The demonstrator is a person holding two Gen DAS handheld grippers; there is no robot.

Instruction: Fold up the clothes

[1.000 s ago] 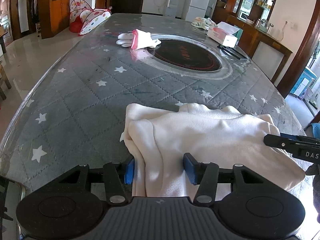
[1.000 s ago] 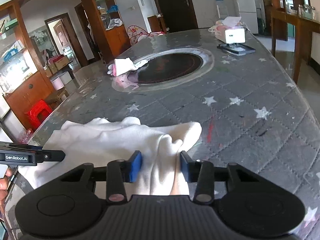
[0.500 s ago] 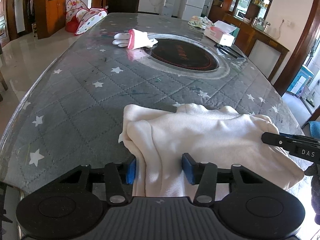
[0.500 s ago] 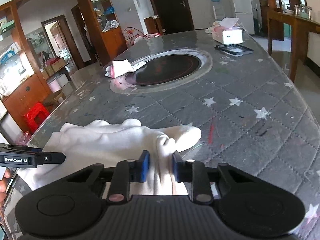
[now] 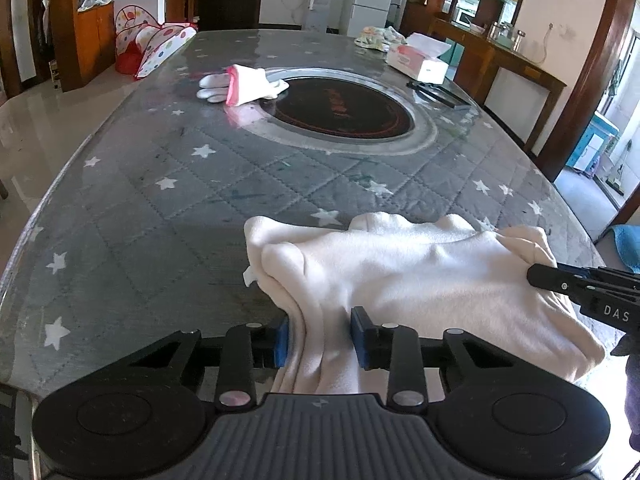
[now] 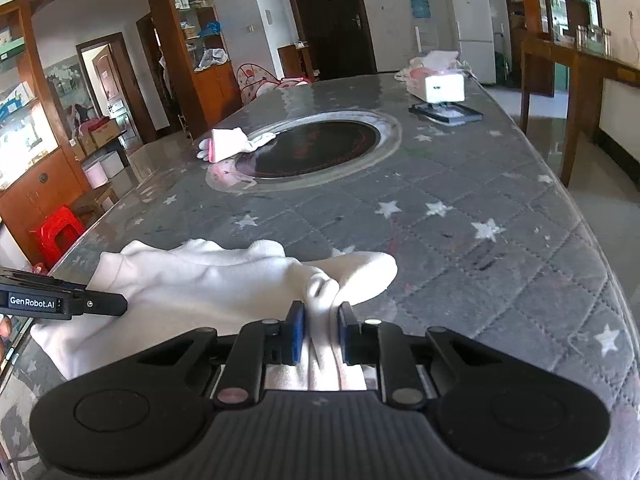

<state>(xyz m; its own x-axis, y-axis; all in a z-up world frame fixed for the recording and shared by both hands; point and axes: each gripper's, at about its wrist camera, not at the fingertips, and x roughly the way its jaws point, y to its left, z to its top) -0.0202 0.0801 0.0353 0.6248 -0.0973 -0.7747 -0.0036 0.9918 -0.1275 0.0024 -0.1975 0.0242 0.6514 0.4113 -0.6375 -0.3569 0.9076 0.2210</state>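
Your cream garment [image 5: 420, 276] lies bunched at the near edge of the counter [image 5: 168, 208], on the grey star-quilted cover, w/ its near hem hanging over the edge toward you. Left tool [image 5: 320, 336]: jaws have just been closing and the blue pads now pinch a gathered fold at the garment's left end. Right tool [image 6: 320, 332]: jaws closed further too, now narrow and clamped on a thin ridge of fabric at the garment's right end. From each wrist view you see the other tool's black finger at the frame side, over the cloth.

Far behind, near the counter's middle: a dark round inset [image 5: 344, 108]. A white glove w/ pink cuff [image 5: 240, 84] lies at its left rim. A tissue box [image 5: 418, 62] sits far right, w/ a flat black tray [image 6: 446, 114] just near of it.
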